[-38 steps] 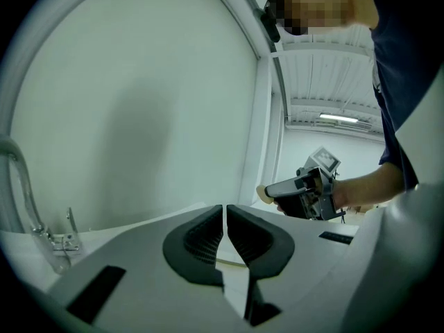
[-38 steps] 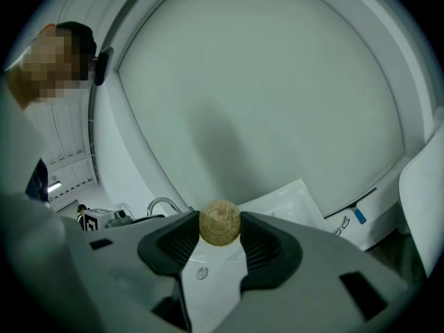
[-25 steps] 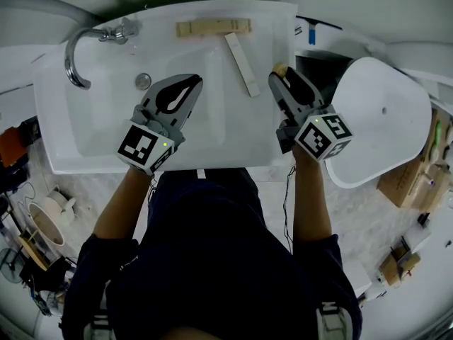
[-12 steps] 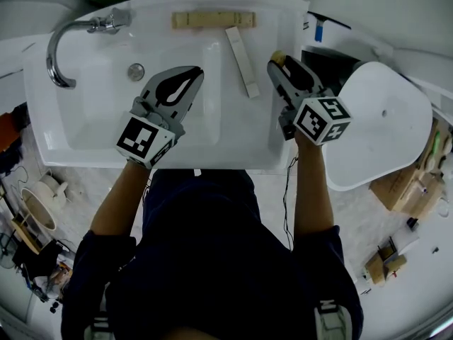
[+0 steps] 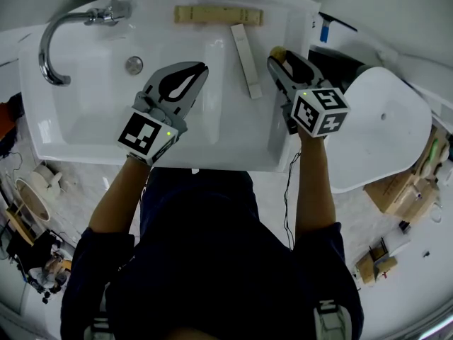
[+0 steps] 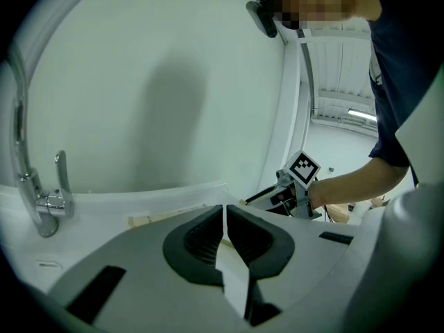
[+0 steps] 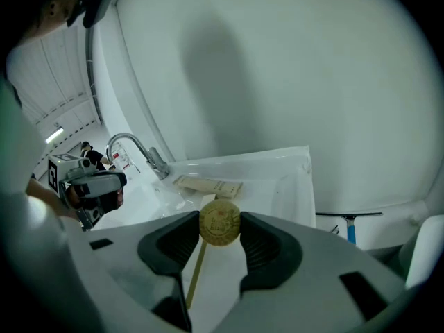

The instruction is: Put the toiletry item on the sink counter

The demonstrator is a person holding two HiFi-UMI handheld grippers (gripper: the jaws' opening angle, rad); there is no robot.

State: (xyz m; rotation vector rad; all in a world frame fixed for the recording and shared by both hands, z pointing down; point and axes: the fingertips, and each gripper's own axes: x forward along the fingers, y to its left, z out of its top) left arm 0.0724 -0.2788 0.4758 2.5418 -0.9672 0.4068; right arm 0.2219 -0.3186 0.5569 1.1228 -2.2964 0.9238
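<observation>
Above the sink [image 5: 92, 129] edge, right gripper [image 5: 282, 61] clamps the round tan toiletry item [image 7: 220, 224].

Round tan toiletry item [image 7: 220, 223], clamped btwn jaws, over sink counter [image 5: 291, 25]

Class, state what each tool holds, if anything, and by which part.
Right tool: a round yellowish toiletry item, pinched by its sides at the jaw tips. Left tool: nothing, jaws together.

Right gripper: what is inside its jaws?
A round yellowish toiletry item is clamped between the pads of the right gripper, over the sink. Its underside and rear are covered by the jaws.
</observation>
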